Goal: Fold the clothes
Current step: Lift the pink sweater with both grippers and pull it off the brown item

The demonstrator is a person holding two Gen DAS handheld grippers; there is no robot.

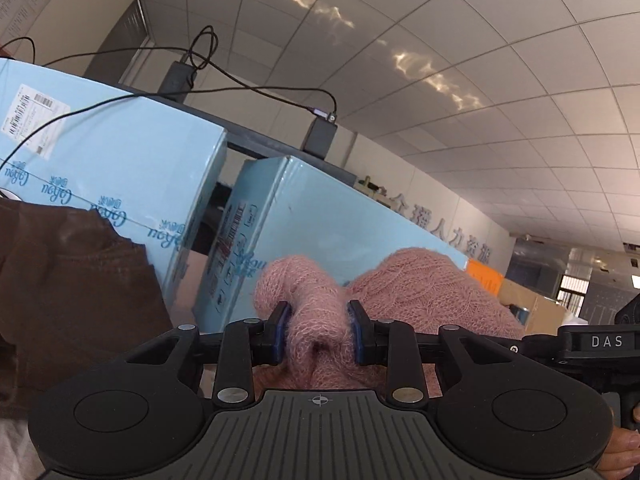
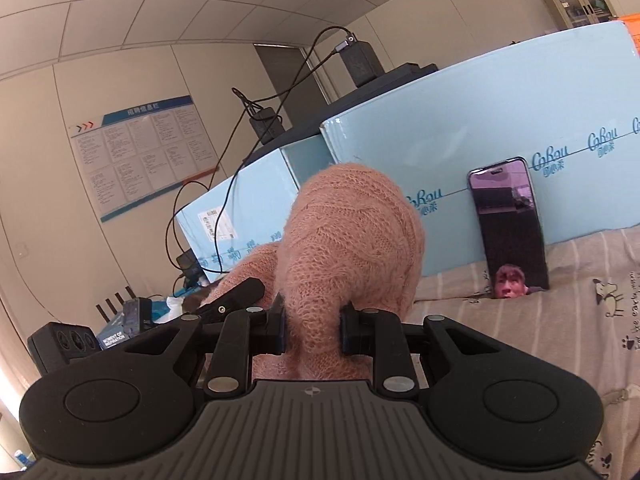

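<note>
A fuzzy pink knitted sweater (image 1: 420,292) is bunched up and lifted in front of both cameras. My left gripper (image 1: 319,332) is shut on a fold of it, with pink knit filling the gap between the blue pads. My right gripper (image 2: 313,326) is shut on another thick fold of the same sweater (image 2: 352,232), which humps up above the fingers. The other gripper's black finger (image 2: 236,298) shows at the left of the right wrist view, beside the knit. The lower part of the sweater is hidden behind the gripper bodies.
Light blue cartons (image 1: 120,168) (image 2: 460,140) stand behind, with black chargers and cables on top (image 2: 360,60). A phone (image 2: 508,224) leans on a carton on the beige printed sheet (image 2: 560,320). A brown garment (image 1: 72,288) lies at left. Small devices (image 2: 64,344) sit at far left.
</note>
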